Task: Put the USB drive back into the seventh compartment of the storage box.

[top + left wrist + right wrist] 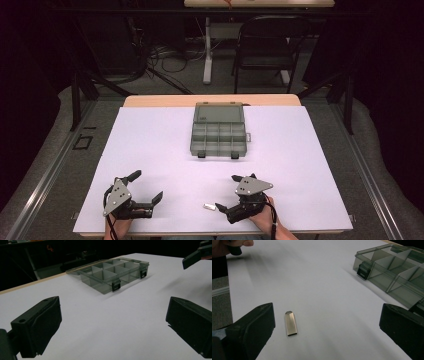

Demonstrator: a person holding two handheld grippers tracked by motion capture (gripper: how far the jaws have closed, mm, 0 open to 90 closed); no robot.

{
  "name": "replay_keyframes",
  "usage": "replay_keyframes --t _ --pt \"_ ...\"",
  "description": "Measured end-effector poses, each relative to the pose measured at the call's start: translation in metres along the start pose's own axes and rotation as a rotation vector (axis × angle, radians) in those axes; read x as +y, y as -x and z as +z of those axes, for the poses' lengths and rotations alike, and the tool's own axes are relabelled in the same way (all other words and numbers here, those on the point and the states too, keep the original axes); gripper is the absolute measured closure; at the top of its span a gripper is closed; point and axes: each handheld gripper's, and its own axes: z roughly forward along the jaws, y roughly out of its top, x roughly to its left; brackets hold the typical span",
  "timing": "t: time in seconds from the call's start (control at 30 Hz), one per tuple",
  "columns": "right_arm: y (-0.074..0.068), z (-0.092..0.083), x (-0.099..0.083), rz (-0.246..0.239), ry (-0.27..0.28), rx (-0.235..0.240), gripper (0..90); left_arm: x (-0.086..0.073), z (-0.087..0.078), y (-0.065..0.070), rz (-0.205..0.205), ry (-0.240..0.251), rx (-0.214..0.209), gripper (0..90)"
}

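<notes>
White paper covers the surface, dark room behind. At its far middle sits an open compartment box, cells apparently empty. Left tongs rest spread at the near left, holding nothing. Right tongs stand wide apart around a small flat metal piece, lying beside one jaw. Likely the pickup approach; next they must centre, lower and close.
</notes>
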Motion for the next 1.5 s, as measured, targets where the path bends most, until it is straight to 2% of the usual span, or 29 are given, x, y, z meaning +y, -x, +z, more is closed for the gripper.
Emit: replay_keyframes --t 0.17,0.7,1.03,1.07,1.1,1.13,1.17,1.2,1.23,1.33,1.37,1.5 --pt "-0.004 0.004 0.001 -0.008 -0.005 0.014 0.0 0.000 0.000 0.000 0.002 0.000 -0.002 0.2" --pt "-0.011 0.024 0.001 -0.040 -0.044 0.109 1.2 0.000 0.001 0.001 0.000 -0.006 -0.005 0.2" --pt "-0.014 0.029 0.000 -0.053 -0.067 0.139 32.1 -0.001 0.001 0.001 0.003 -0.010 -0.009 0.2" --pt "-0.014 0.029 0.000 -0.053 -0.067 0.139 32.1 -0.001 0.001 0.001 0.003 -0.010 -0.009 0.2" --pt "-0.015 0.030 -0.001 -0.057 -0.076 0.150 39.9 -0.001 0.001 0.000 0.004 -0.011 -0.010 0.2" --pt "-0.015 0.030 -0.001 -0.057 -0.076 0.150 39.9 -0.001 0.001 0.000 0.004 -0.011 -0.010 0.2" --pt "-0.016 0.032 -0.001 -0.059 -0.094 0.163 46.1 -0.001 0.002 0.000 0.007 -0.013 -0.011 0.2" --pt "-0.016 0.032 -0.001 -0.059 -0.094 0.163 46.1 -0.001 0.002 0.001 0.004 -0.014 -0.013 0.2" --pt "-0.016 0.034 -0.002 -0.062 -0.109 0.173 53.5 -0.001 0.002 0.001 0.005 -0.017 -0.011 0.2" --pt "-0.017 0.035 -0.003 -0.071 -0.120 0.188 57.8 -0.001 0.002 0.001 0.005 -0.016 -0.015 0.2" --pt "-0.018 0.036 -0.003 -0.079 -0.133 0.195 62.0 -0.001 0.002 0.001 0.005 -0.016 -0.015 0.2" --pt "-0.019 0.038 -0.004 -0.082 -0.149 0.204 66.6 -0.001 0.002 0.001 0.006 -0.018 -0.015 0.2"
